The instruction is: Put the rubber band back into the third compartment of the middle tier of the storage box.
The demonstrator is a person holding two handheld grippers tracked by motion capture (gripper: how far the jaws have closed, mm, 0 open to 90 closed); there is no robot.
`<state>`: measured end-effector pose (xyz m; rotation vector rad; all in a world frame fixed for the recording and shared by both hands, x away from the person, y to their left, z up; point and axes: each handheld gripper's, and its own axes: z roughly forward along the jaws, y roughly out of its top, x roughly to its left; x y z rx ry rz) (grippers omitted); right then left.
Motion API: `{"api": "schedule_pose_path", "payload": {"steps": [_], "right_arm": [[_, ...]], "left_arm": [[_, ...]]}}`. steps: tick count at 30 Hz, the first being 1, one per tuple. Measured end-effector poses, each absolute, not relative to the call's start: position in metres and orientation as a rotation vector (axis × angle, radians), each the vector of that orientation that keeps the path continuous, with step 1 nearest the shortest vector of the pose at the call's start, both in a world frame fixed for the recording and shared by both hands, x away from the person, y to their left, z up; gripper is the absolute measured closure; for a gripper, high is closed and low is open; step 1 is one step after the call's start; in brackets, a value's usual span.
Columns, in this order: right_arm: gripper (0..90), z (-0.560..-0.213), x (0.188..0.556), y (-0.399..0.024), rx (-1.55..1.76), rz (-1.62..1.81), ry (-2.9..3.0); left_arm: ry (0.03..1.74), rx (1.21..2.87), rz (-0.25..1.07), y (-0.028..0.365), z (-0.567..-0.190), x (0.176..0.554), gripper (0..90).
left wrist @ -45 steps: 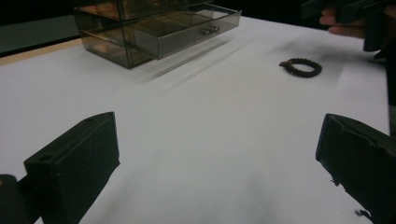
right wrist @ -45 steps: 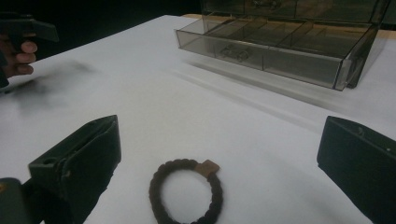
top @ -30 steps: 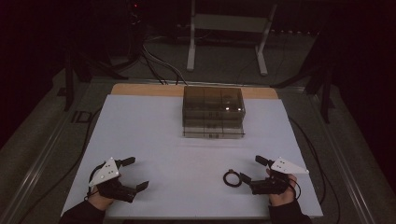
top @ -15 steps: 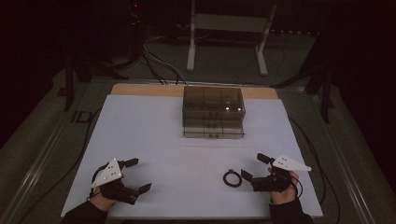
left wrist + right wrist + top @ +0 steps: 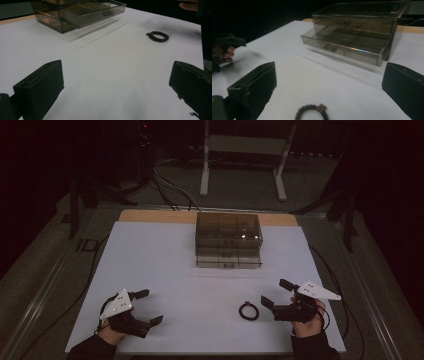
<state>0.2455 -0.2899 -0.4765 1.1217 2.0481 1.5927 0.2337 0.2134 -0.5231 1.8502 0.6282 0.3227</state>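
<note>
The right gripper (image 5: 276,293) is hovering w/ jaws spread wide, gripping nothing, just beside the black bracelet (image 5: 248,311), which is lying flat on the white table (image 5: 165,265) near the front edge, a bit right of centre. In the right gripper view the bracelet (image 5: 312,112) is sitting low between the jaws, not touched. The left gripper (image 5: 148,306) is also gaping and empty, resting well apart at front left. The smoky clear drawer box (image 5: 228,239) is standing at the back w/ its bottom drawer (image 5: 344,48) pulled out a little. Judging by this: drawer seems ready, but pickup isn't done yet; grasping, carrying and dropping the bracelet in are all looking left to do.
</note>
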Motion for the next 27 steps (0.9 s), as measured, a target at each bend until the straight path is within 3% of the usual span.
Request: {"api": "schedule_pose_path", "payload": {"steps": [27], "right_arm": [[0.0, -0.492, 0.248, -0.259, 1.033, 1.541, 2.212]], "left_arm": [[0.6, 1.842, 0.294, 0.211, -0.522, 0.235, 0.3]]}}
